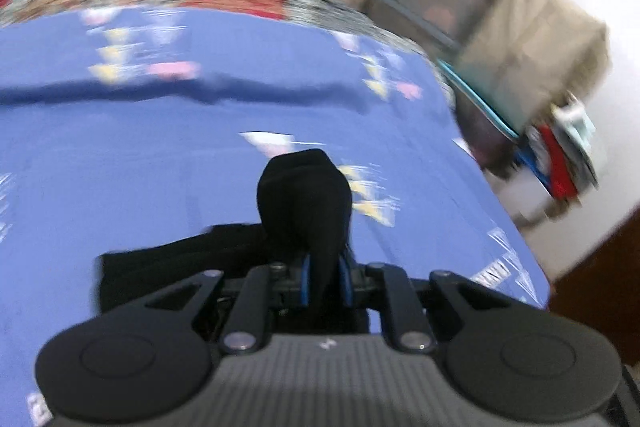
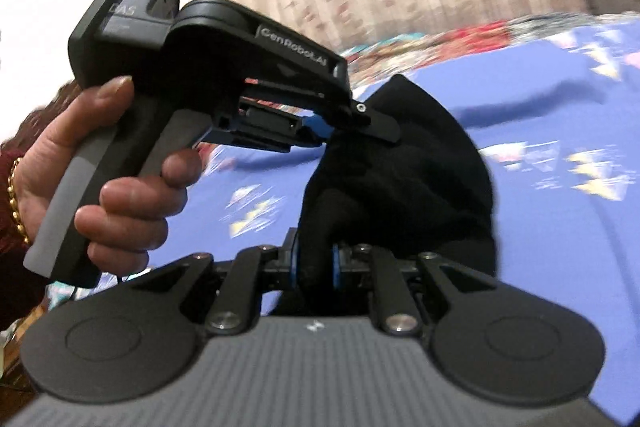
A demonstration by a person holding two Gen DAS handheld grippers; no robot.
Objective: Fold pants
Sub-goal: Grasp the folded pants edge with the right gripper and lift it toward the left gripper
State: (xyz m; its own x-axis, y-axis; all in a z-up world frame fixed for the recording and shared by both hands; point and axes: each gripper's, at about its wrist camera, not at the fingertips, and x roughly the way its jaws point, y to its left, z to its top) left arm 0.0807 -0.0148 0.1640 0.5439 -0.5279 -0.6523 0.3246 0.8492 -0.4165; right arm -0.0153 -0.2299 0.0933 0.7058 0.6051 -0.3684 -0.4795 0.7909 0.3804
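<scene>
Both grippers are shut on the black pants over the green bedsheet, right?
Nearly. The bedsheet is blue, not green, as both wrist views show. The left gripper and right gripper are indeed shut on the black pants.

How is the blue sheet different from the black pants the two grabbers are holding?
The pants are plain black; the blue sheet has little pink, yellow and white shapes printed on it. The pants are bunched up and pinched by the left gripper and right gripper; the sheet lies spread flat with nothing gripping it. The pants are small next to the sheet, which covers the whole bed top. Both are soft cloth.
</scene>
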